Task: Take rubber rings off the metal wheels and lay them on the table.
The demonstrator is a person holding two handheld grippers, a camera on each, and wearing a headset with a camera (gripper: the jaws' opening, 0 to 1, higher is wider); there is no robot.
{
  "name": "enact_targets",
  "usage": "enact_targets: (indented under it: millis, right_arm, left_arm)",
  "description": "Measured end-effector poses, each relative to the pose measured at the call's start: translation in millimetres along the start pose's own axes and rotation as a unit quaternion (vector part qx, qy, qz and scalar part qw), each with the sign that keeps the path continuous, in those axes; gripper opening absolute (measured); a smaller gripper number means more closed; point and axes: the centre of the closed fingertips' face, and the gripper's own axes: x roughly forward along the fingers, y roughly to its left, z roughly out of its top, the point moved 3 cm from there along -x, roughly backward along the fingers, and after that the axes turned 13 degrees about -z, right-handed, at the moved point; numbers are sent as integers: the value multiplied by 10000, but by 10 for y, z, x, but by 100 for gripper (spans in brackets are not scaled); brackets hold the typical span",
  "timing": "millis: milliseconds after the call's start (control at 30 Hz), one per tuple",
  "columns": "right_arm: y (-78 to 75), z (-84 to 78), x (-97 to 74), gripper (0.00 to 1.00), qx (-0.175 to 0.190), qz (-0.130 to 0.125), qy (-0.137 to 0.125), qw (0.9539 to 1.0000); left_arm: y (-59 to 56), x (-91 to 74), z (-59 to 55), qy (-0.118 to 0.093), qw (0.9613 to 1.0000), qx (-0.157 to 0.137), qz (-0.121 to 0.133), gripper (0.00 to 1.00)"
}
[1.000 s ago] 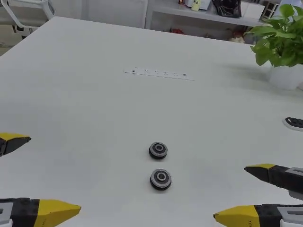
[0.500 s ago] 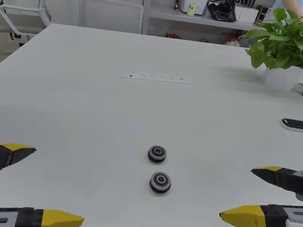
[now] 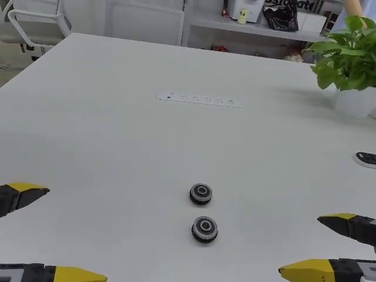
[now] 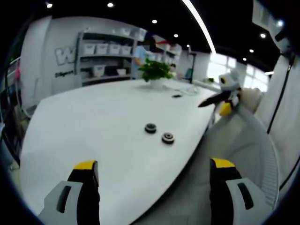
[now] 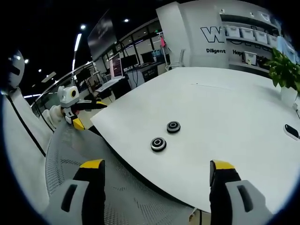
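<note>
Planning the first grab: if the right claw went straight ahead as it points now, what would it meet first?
Probably the nearer wheel, roughly centred ahead of the open right claw. Its height over the table is unclear, so it might pass above.

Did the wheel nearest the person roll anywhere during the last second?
No. The near wheel keeps the same spacing from the far wheel and the socket strip beyond them. The whole head view shifted together, so only the camera moved.

Your left gripper and right gripper look alike: black wedge-shaped jaws capped in yellow, on pale grey bodies with dark slots.
</note>
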Motion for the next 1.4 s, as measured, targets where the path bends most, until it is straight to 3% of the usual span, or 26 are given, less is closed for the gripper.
enact_targets:
  millis: [200,667,833,1033,1200,1400]
  right_arm:
    - [2,18,-11,88,1,36,-13,10000]
    - [-33,186,-71,86,-58,35,-235,9997]
    - [-30,317,-103,86,-59,147,-426,9990]
    - [-89,504,-105,84,-259,24,-606,9978]
    - [-104,673,-91,84,-335,29,-786,9963]
    - [-84,900,-41,83,-421,142,-1020,9938]
  left_arm:
    - [21,-9,16,22,10000,36,-25,100]
    - [43,-3,200,-24,9993,367,-44,100]
    - [75,-10,352,-163,9986,501,-57,100]
    - [105,21,571,-310,9967,746,-113,99]
    - [160,38,697,-196,9942,1054,-98,95]
    - [227,65,896,-206,9915,1277,-142,94]
